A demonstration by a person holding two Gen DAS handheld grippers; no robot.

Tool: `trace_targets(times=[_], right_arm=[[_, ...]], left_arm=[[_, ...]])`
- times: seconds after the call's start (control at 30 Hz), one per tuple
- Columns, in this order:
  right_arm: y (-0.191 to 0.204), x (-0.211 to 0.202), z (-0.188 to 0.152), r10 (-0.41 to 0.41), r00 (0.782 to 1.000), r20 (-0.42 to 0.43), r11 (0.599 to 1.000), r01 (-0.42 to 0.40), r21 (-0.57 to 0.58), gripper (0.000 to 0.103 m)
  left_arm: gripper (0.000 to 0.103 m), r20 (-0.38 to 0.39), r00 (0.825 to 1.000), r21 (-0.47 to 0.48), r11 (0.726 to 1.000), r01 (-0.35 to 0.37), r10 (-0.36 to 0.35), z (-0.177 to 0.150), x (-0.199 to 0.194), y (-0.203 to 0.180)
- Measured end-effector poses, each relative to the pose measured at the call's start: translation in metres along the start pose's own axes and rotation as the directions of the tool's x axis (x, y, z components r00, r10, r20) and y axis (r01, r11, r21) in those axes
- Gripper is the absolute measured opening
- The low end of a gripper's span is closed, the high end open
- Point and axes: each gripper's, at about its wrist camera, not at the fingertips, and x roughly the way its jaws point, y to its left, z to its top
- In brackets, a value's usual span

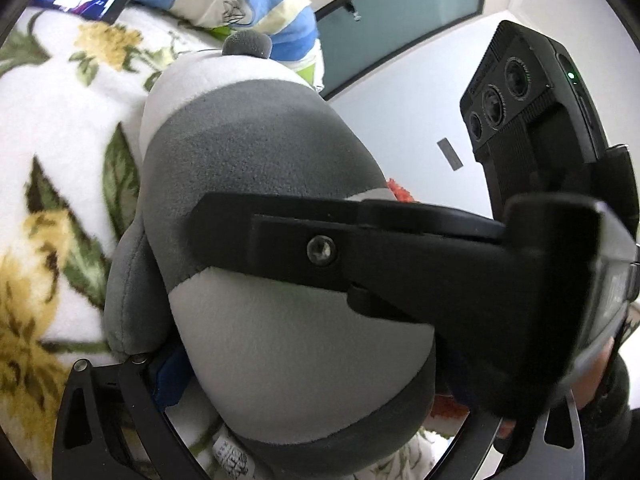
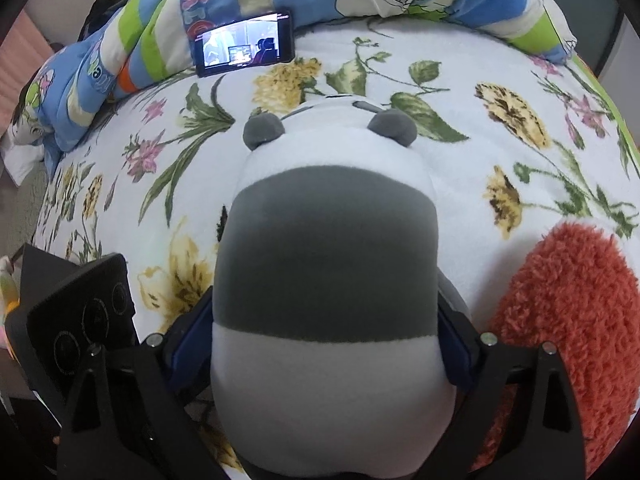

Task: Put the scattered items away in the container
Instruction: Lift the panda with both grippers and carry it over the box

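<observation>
Both grippers clamp plush panda [image 2: 324, 280] — right gripper [image 2: 324, 336] | left gripper [image 1: 280, 368] | phone [image 2: 245, 42] whole only right view

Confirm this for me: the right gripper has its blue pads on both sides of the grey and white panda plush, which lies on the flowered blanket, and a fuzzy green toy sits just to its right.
One detail is wrong: the fuzzy toy is orange-red, not green, as the right wrist view shows. The rest stands: the right gripper has blue pads on both sides of the panda plush on the flowered blanket.
</observation>
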Motion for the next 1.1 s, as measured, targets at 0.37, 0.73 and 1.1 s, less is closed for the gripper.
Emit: trace_targets(times=[0.37,0.73,1.1], right_arm=[[0.047,-0.107,-0.063,0.121,0.972,0.201,0.991,-0.131,0.039,0.089],[0.190,-0.150,-0.121,0.359,0.906,0.224,0.933,-0.354,-0.066,0.089],[0.344,-0.121,-0.073,0.510,0.854,0.106,0.853,-0.486,-0.191,0.089]], left_arm=[[0.098,-0.043,0.976,0.164,0.966,-0.202,0.211,-0.019,-0.105,-0.104],[0.098,0.013,0.906,0.063,0.904,-0.423,0.423,-0.072,-0.226,-0.131],[0.098,0.058,0.830,-0.078,0.831,-0.550,0.555,-0.056,-0.358,-0.065]])
